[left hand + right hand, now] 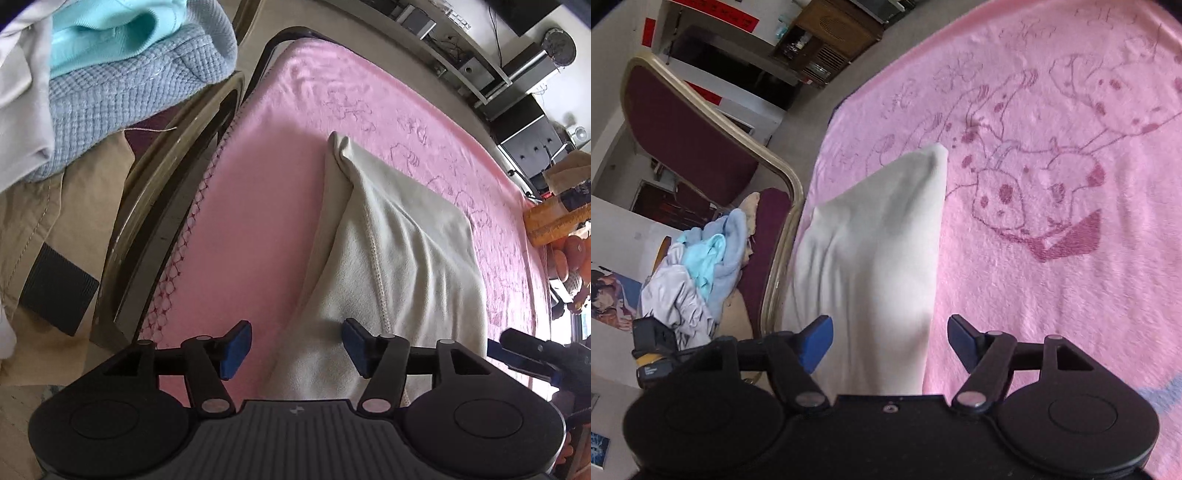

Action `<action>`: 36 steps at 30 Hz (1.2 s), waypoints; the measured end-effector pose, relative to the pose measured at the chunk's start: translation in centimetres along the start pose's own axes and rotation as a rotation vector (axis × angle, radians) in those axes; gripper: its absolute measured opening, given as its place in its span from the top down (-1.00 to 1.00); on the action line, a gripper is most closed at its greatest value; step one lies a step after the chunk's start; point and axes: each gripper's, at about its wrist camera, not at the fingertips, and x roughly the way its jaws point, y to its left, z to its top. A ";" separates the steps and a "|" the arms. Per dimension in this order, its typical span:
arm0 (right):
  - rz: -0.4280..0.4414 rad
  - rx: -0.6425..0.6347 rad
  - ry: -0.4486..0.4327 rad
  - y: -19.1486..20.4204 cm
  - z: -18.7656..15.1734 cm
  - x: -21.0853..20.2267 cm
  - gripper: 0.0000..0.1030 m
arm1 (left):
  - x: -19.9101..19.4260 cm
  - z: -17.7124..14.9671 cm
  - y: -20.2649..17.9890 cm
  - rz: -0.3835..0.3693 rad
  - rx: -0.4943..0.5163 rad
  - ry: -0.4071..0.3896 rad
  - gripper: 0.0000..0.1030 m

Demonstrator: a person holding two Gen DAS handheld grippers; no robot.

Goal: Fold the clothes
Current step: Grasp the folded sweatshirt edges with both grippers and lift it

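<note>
A cream-white garment (406,251) lies folded lengthwise on the pink blanket (258,206), narrowing to a far end. My left gripper (295,345) hovers open over its near left edge, blue pads apart and nothing pressed between them. In the right wrist view the same white garment (875,251) runs away from me across the pink blanket (1052,258). My right gripper (890,341) is open above its near end, the cloth showing between the pads but not pinched. The right gripper (532,354) also shows at the left view's right edge.
A maroon chair with a gold frame (701,122) stands to the left of the blanket, bearing a heap of blue, teal and grey clothes (698,266). The same pile of clothes (110,74) fills the left view's upper left. Shelves and speakers (517,92) line the far side.
</note>
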 end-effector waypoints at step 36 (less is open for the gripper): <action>0.227 0.167 0.017 -4.4 -0.4 2.9 0.14 | 4.5 2.5 -3.9 -0.224 0.177 0.108 -0.49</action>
